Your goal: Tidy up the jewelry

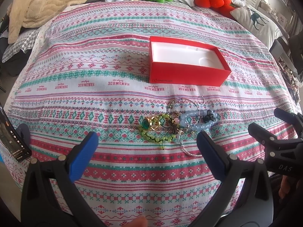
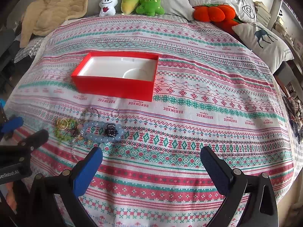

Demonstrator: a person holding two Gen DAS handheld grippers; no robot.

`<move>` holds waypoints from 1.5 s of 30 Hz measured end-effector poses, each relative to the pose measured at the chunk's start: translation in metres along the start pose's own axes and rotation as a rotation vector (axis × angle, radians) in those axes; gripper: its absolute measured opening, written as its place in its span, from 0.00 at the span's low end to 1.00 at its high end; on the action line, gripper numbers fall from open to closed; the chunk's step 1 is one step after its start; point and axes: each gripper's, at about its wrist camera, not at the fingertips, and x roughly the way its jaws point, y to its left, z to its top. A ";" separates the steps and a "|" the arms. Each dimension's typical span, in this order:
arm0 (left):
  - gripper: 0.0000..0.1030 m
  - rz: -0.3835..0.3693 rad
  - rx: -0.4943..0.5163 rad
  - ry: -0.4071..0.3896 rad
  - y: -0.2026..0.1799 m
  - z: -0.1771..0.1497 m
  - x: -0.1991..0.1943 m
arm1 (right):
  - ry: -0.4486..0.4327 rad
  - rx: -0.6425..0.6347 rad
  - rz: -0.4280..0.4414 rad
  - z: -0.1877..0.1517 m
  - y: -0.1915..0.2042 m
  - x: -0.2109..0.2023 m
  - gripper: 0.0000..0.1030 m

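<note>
Nothing's sorted yet: the red box [image 1: 187, 71] sits empty on the bed, the jewelry pile [image 1: 176, 124] untouched, both tongs [image 1: 147, 145] [image 2: 151, 160] spread wide, holding nothing.

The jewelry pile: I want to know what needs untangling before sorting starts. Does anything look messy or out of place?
Yes. The jewelry lies heaped on the cloth in front of the red box, chains and bead bracelets overlapping. A black clip sits on the blue bracelet. The box holds nothing.
</note>
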 end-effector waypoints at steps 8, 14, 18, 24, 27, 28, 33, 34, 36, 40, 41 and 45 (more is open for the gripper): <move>1.00 -0.030 0.053 0.007 0.000 0.000 -0.003 | 0.002 -0.016 0.002 0.004 -0.003 -0.002 1.00; 1.00 -0.039 0.132 0.054 0.003 0.005 0.002 | 0.056 -0.035 0.042 0.008 -0.012 0.004 1.00; 0.96 -0.070 0.161 0.090 0.005 0.013 0.010 | 0.096 -0.051 0.082 0.013 -0.014 0.006 1.00; 0.83 -0.146 0.175 0.089 0.002 0.035 0.019 | 0.112 -0.060 0.098 0.026 -0.021 0.009 1.00; 0.72 -0.193 0.176 0.083 0.000 0.038 0.030 | 0.116 -0.042 0.131 0.026 -0.023 0.018 1.00; 0.66 -0.206 0.171 0.086 0.000 0.038 0.034 | 0.123 -0.027 0.153 0.024 -0.024 0.023 1.00; 0.41 -0.267 0.156 0.134 -0.003 0.042 0.062 | 0.196 0.021 0.251 0.023 -0.024 0.046 0.83; 0.39 -0.264 0.161 0.130 -0.005 0.044 0.066 | 0.201 0.028 0.259 0.024 -0.024 0.049 0.82; 0.38 -0.260 0.171 0.135 -0.008 0.047 0.073 | 0.204 0.038 0.262 0.027 -0.024 0.053 0.82; 0.31 -0.247 0.180 0.163 -0.015 0.051 0.087 | 0.220 0.028 0.294 0.030 -0.013 0.055 0.77; 0.29 -0.242 0.181 0.174 -0.017 0.052 0.091 | 0.223 0.019 0.302 0.030 -0.008 0.056 0.76; 0.24 -0.198 0.196 0.193 -0.024 0.053 0.104 | 0.257 -0.010 0.333 0.027 0.008 0.059 0.61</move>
